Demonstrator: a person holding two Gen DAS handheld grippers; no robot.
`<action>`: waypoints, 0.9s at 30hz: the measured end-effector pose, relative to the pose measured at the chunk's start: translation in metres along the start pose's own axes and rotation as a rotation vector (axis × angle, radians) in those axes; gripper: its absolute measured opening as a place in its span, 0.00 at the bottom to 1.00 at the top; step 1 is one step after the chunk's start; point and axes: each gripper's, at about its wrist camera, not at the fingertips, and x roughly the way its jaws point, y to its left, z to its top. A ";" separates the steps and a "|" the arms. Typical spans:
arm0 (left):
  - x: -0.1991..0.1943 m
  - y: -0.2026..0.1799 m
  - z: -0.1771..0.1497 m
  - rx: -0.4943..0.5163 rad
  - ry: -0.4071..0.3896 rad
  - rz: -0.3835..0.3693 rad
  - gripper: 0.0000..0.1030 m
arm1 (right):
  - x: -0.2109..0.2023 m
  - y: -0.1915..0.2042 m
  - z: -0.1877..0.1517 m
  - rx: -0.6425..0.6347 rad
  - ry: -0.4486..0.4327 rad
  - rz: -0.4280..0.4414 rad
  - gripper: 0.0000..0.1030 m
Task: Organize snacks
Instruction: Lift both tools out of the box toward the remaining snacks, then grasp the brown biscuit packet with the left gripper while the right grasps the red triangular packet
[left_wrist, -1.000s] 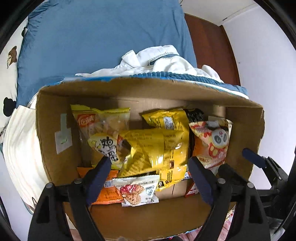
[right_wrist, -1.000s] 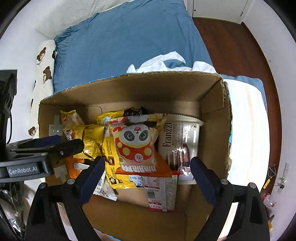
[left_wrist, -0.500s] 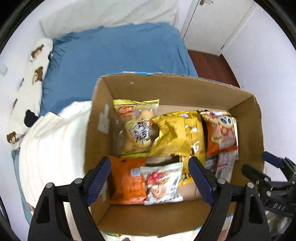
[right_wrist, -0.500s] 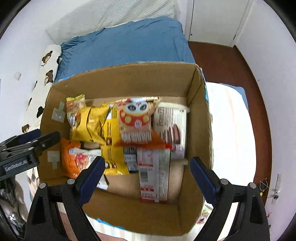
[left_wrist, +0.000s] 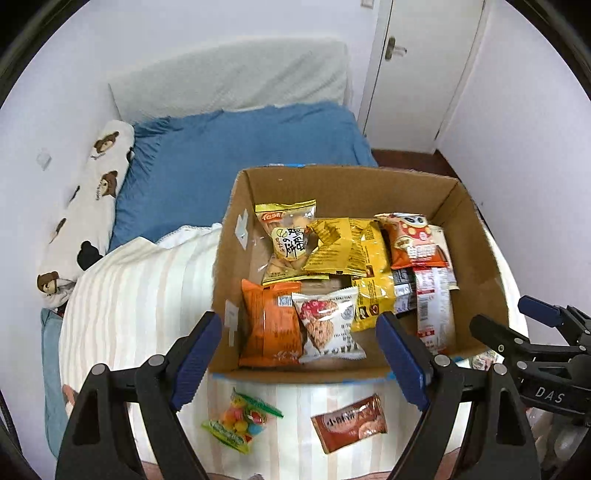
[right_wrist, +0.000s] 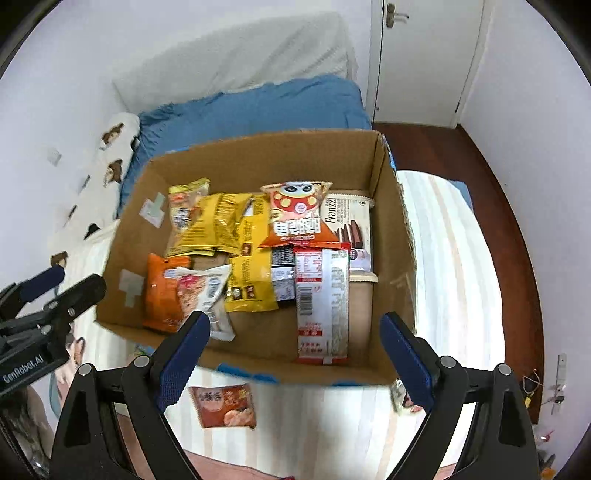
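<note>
Snack packets (left_wrist: 325, 280) inside cardboard box (left_wrist: 343, 181)

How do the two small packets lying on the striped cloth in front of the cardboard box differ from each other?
The clear candy bag with the green end strips shows round, many-coloured sweets inside; the brown-red foil snack packet is opaque and printed. The candy bag lies nearer the left gripper's left finger, the brown-red packet nearer its right finger. Both lie flat outside the cardboard box, untouched.

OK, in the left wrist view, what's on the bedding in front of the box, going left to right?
Candy bag → brown snack packet → small packet, half hidden behind the right claw.
</note>
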 end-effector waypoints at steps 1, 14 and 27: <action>-0.006 0.000 -0.004 0.000 -0.011 -0.002 0.83 | -0.006 0.001 -0.003 0.004 -0.013 0.008 0.92; -0.040 0.025 -0.112 -0.086 0.016 0.002 0.83 | -0.035 -0.009 -0.117 0.147 0.055 0.141 0.92; 0.027 0.053 -0.225 -0.214 0.274 0.071 0.83 | 0.082 -0.059 -0.273 0.637 0.397 0.339 0.92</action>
